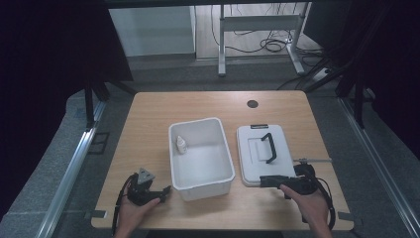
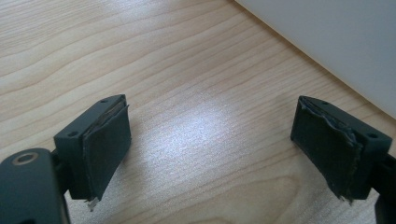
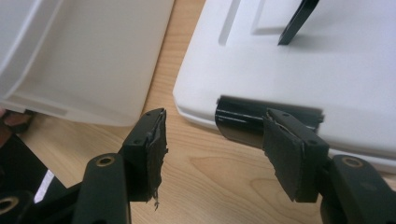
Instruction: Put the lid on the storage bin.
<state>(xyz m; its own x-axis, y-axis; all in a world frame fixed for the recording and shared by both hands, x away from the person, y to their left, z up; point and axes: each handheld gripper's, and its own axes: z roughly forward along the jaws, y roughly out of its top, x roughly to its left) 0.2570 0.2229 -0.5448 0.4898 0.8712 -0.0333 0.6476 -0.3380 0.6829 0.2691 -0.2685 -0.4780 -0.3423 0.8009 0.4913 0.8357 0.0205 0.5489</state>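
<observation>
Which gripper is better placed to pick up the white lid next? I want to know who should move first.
Right. The right gripper sits open at the near edge of the lid, jaws by its black latch. The left gripper rests open on bare table across the bin.

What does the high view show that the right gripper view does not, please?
High view alone: the small white bottle standing inside the white bin, the left gripper, and the lid's whole black handle.
Right gripper view alone: the black latch on the lid's near edge, close up, between open jaws.
Both: the bin, the white lid, the wooden table and the right gripper.
</observation>
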